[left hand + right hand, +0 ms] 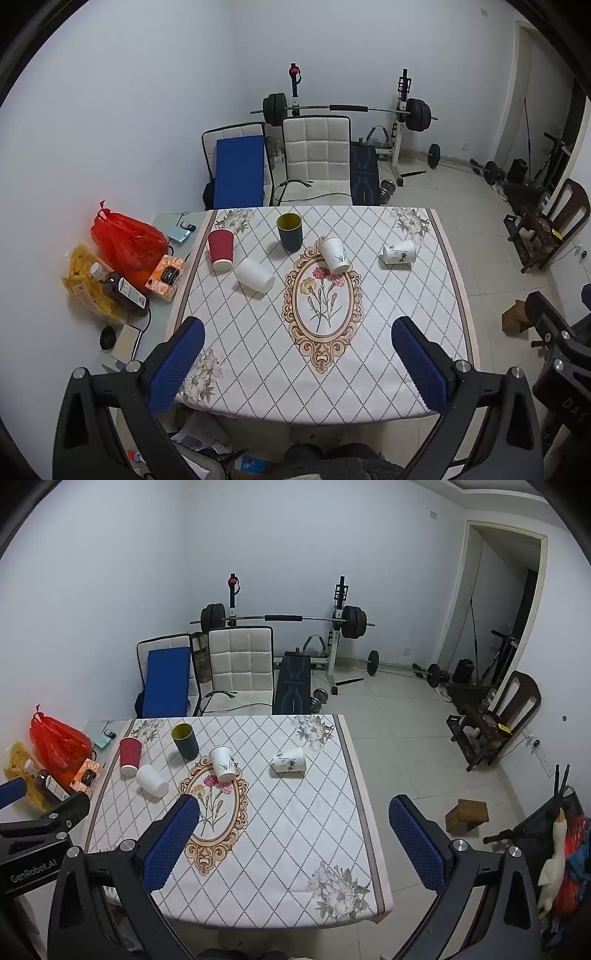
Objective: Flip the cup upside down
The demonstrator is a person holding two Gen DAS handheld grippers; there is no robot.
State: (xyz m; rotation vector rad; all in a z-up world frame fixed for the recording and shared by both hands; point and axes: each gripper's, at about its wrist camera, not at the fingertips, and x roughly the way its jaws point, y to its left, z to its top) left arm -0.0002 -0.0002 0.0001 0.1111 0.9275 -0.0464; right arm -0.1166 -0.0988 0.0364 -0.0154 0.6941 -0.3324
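Blue-padded and spread wide apart, our left gripper (297, 354) hovers over the near edge of the table (452, 258) with nothing between its fingers, and our right gripper (293, 834) hangs beside it in the same wide-open, empty way, out over the table's right side. On the diamond-patterned tablecloth (388, 332) ahead of us stand five cups. A dark cup with a yellow inside (290, 232) sits upright near the far edge, mouth up. To its left a red paper cup (221, 249) stands mouth down, and just beside it a plain white cup (255, 275) is also turned over. A printed white cup (334, 254) rests at the top of the flower medallion, and we cannot tell for certain which way up it is. Well to the right, another printed cup (399, 252) lies on its side. Off the cloth at the left we see a red plastic bag (125, 240), a bag of chips (86, 282), a bottle (120, 290) and an orange box (165, 277). Beyond the table stand a white chair (317, 158) and a barbell rack (402, 110).
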